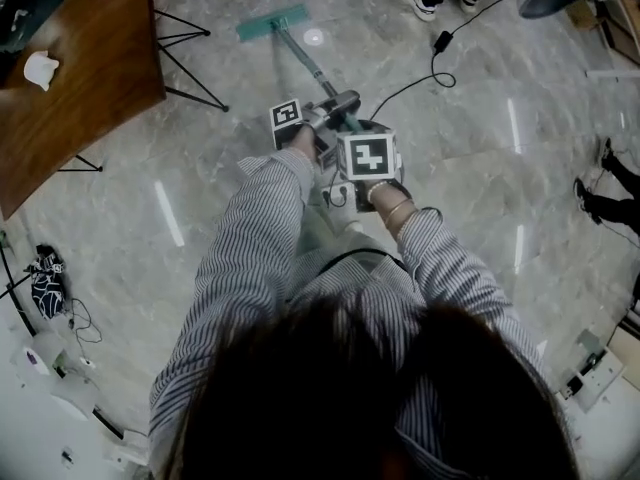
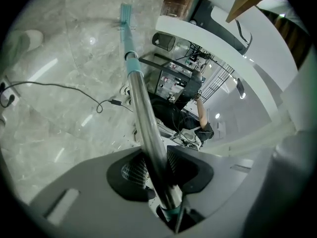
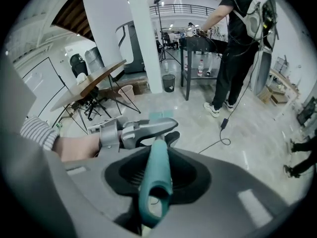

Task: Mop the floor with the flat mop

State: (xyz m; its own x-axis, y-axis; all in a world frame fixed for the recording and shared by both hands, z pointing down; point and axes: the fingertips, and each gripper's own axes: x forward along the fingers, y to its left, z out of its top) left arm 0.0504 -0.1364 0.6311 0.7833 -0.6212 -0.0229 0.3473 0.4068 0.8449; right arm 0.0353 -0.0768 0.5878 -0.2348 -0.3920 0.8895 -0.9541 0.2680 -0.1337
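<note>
Your left gripper (image 2: 157, 175) has its jaws drawn narrow onto the steel shaft (image 2: 142, 114) of the flat mop (image 1: 303, 60). Your right gripper (image 3: 154, 180) is clamped on the teal end grip (image 3: 158, 165), just behind the left at about five o'clock in the head view. Splitting the hold this way most likely lets the upper hand steer and the lower one press. The shaft slopes away toward eleven o'clock, and the mop head (image 1: 272, 22) lies flat on the marble floor (image 1: 200, 218), well ahead of you. That low slope should put the whole pad on the stone. The wooden table (image 1: 80, 78) stands at ten o'clock and a black cable (image 1: 440, 58) trails at one o'clock, so the open lane for a stroke runs between them.
</note>
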